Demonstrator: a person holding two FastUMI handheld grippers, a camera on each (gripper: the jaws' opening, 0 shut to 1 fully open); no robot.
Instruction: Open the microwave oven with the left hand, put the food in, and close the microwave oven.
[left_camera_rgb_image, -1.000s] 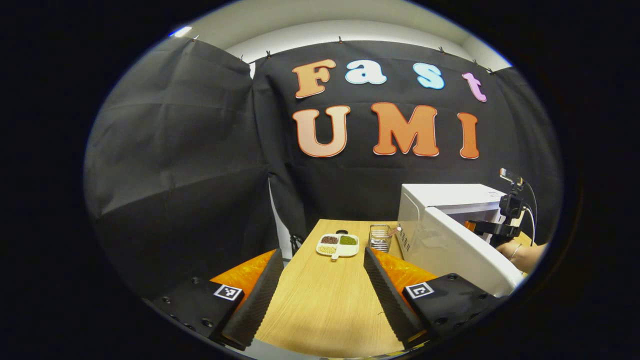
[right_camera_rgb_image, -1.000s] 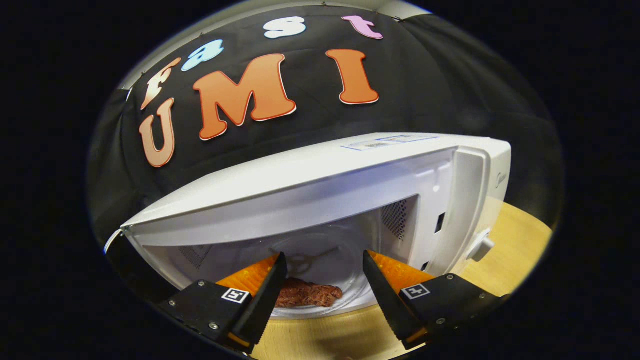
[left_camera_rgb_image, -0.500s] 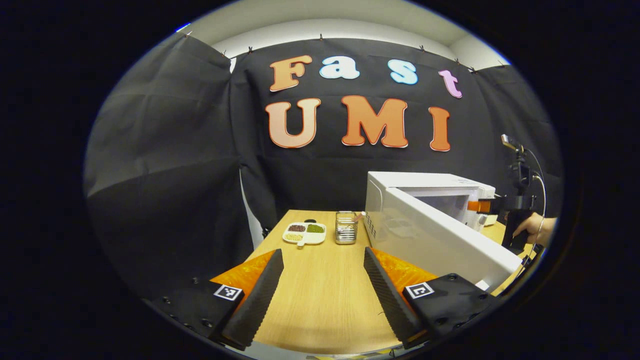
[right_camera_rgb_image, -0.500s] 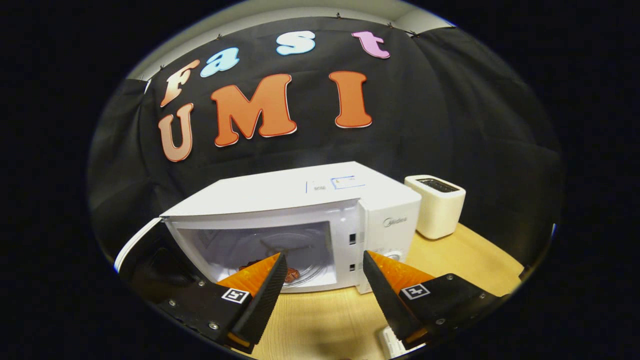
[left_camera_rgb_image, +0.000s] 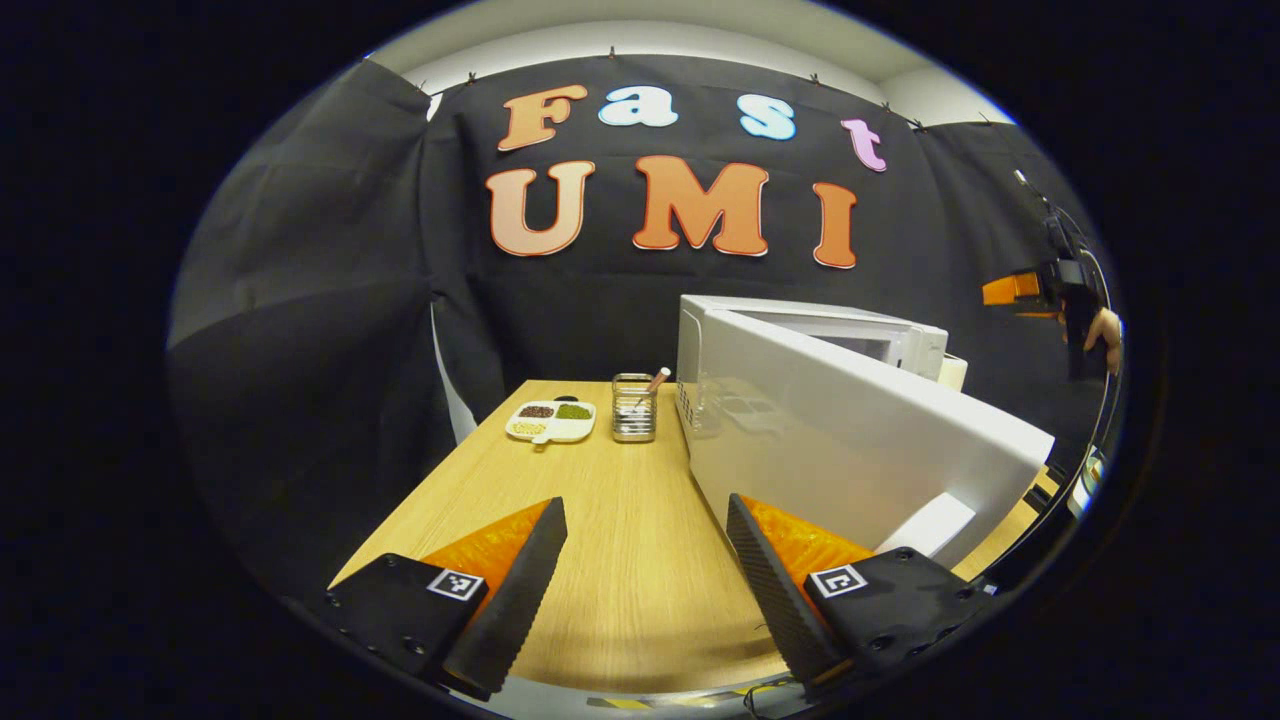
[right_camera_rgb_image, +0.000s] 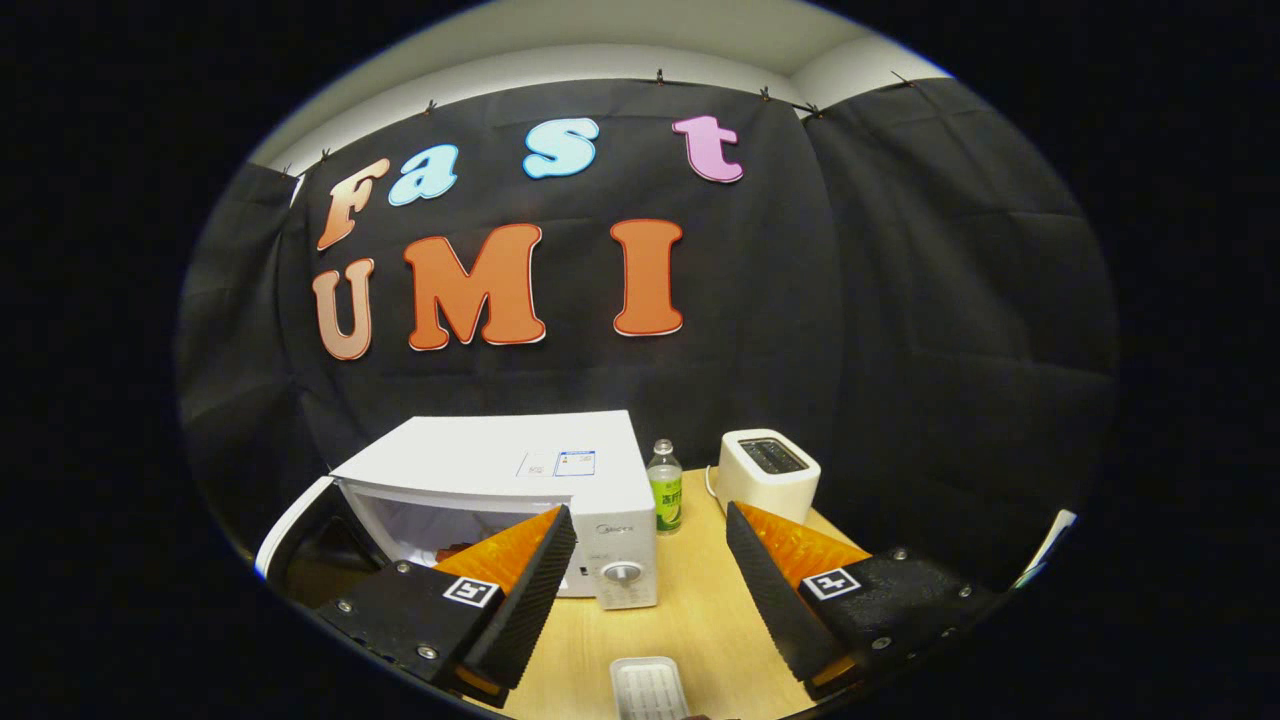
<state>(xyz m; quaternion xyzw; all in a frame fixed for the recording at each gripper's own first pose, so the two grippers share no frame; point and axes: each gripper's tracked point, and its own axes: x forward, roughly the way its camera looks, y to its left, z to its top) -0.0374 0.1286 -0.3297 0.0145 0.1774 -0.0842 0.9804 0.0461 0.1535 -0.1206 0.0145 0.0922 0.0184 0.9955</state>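
The microwave (right_camera_rgb_image: 500, 480) door (left_camera_rgb_image: 850, 450) stands open; whether food lies inside is unclear. Both grippers — left gripper (left_camera_rgb_image: 645, 590) and right gripper (right_camera_rgb_image: 650, 595) — are spread, empty. Closing remains.

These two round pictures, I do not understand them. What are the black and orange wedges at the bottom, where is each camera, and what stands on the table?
A person holds a two-finger gripper in each hand, and a camera rides on each. The wedges are that gripper's own fingers. In the left gripper view, the left gripper is open and holds nothing, beside the open microwave door. Farther on the table stand a divided dish and a wire holder. In the right gripper view, the right gripper is open too, facing the microwave, a bottle, a toaster and a small white tray.
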